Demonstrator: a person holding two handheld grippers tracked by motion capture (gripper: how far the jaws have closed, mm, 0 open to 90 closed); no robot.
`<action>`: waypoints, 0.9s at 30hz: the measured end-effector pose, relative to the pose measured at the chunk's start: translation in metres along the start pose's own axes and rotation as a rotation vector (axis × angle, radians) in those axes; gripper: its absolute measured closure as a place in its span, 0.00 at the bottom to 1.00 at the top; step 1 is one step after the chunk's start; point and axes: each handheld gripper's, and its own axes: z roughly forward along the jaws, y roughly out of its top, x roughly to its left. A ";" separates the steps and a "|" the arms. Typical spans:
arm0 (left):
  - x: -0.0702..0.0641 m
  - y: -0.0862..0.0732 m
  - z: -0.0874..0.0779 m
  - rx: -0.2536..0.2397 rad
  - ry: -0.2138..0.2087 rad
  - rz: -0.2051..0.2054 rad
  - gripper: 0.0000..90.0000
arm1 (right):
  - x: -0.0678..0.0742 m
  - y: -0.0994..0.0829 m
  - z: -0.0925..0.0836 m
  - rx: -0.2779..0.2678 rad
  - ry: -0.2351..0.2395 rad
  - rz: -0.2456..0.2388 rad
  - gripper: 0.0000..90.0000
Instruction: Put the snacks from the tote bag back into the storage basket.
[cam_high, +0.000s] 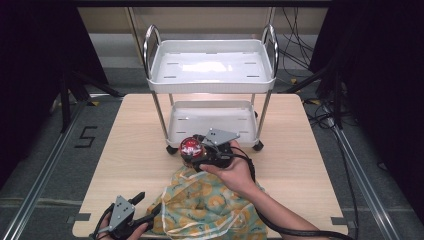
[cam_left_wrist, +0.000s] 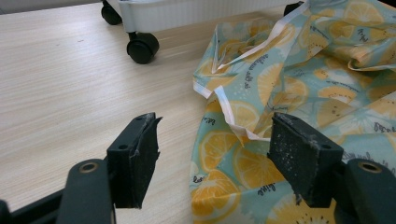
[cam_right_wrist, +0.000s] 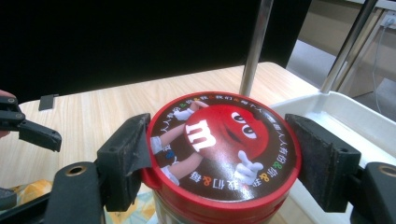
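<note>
Right tongs (cam_high: 196, 151) of mine are clamped on the red-lidded candy jar (cam_high: 190, 147), and that grip settles which hand does the next work. Starting with the biggest thing, the desk (cam_high: 130, 145) carries a white two-tier cart (cam_high: 212, 67) standing at its far middle, its lower tray (cam_high: 212, 120) open toward me. Nearer me, at the desk's near edge, lies the crumpled lemon-print cloth (cam_high: 210, 207), reaching from the middle of that edge toward the cart's wheels. The jar stands upright, its long axis vertical, between the cloth and the cart, just in front of the lower tray's near rim; in the right gripper view its lid (cam_right_wrist: 223, 142) sits between both pads, the left pad (cam_right_wrist: 128, 154) pressing its rim and the tray wall just beyond to the right. So the tray lies straight ahead of the jar, a short forward carry, I judge. Left tongs (cam_left_wrist: 215, 154) hang released at the near left corner, jaws apart over the cloth's edge, holding nothing.
</note>
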 end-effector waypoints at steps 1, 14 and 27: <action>0.000 0.000 0.000 -0.001 -0.001 0.000 0.36 | 0.000 0.001 0.001 -0.001 -0.009 -0.004 0.30; -0.001 0.000 -0.001 -0.002 0.002 0.000 0.36 | -0.002 0.002 0.013 0.004 -0.009 0.005 0.30; -0.001 0.000 -0.001 -0.006 -0.001 0.001 0.36 | -0.003 0.004 0.021 0.015 -0.001 0.010 0.30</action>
